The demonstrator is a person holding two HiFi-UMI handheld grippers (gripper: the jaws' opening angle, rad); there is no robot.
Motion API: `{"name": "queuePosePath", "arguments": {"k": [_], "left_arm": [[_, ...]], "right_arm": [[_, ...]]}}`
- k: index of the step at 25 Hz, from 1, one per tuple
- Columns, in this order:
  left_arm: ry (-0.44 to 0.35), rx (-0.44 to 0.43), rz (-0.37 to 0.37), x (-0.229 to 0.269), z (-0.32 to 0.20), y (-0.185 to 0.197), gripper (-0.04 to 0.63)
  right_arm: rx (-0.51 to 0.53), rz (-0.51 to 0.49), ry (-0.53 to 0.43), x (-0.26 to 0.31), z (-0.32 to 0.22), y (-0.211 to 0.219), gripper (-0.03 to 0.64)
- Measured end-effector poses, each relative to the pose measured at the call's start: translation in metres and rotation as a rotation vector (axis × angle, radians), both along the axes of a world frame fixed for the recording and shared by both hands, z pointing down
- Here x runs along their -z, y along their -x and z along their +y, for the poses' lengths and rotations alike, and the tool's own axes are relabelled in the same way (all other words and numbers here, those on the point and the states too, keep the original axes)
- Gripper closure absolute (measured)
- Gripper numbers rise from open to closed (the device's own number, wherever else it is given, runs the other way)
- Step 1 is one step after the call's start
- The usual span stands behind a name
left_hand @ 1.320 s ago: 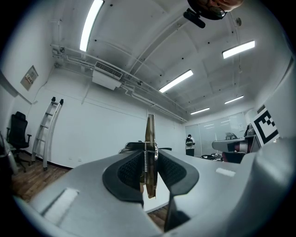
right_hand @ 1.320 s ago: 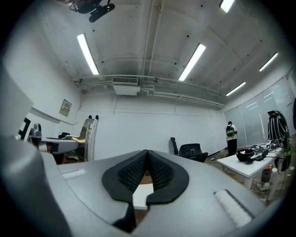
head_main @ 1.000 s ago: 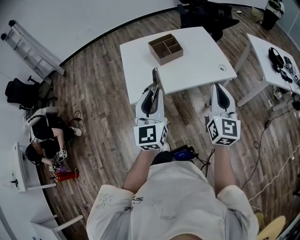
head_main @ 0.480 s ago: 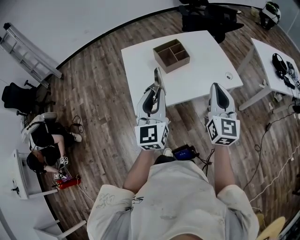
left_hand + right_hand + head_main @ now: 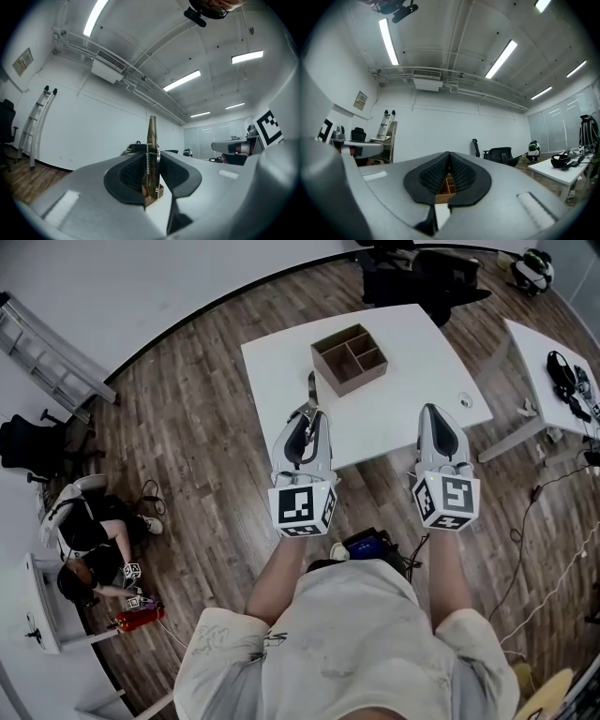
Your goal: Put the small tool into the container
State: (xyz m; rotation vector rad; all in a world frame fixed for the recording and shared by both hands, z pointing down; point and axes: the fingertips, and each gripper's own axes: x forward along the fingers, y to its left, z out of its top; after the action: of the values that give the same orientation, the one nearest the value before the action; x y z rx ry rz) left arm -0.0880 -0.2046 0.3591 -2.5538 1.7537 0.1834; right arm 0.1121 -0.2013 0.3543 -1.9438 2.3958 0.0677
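A slim metal tool with a spring (image 5: 152, 140) stands upright between the pads of my left gripper (image 5: 152, 161), which is shut on it. In the head view the tool (image 5: 311, 388) sticks out past the left gripper (image 5: 313, 414), over the near edge of the white table (image 5: 403, 399). The brown container (image 5: 349, 357), an open box with several compartments, sits at the table's far middle, ahead of both grippers. My right gripper (image 5: 434, 414) hovers over the table's near right edge. Its jaws (image 5: 449, 158) meet with nothing between them, and the container (image 5: 445, 185) shows below them.
A second white table (image 5: 536, 352) with black gear stands at the right. Black chairs (image 5: 422, 273) stand behind the main table. A ladder (image 5: 52, 338) leans on the left wall. A person (image 5: 86, 554) crouches on the wood floor at lower left. Cables and a blue device (image 5: 367, 545) lie by my feet.
In the head view the table and the container have come nearer and shifted right, so both grippers now reach over its near edge. The grip on the tool is unchanged.
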Motion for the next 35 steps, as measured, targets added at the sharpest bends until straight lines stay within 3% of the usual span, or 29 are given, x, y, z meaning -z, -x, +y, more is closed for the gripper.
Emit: {"name": "queuePosePath", "arguments": {"k": [22, 35], "left_arm": [[0.011, 0.05, -0.026, 0.0, -0.021, 0.0, 0.489], [0.031, 0.095, -0.133, -0.002, -0.021, 0.018, 0.489]], "right_arm": [[0.045, -0.033, 0.023, -0.012, -0.031, -0.003, 0.612], [0.1, -0.092, 0.058, -0.025, -0.041, 0.01, 0.612]]}}
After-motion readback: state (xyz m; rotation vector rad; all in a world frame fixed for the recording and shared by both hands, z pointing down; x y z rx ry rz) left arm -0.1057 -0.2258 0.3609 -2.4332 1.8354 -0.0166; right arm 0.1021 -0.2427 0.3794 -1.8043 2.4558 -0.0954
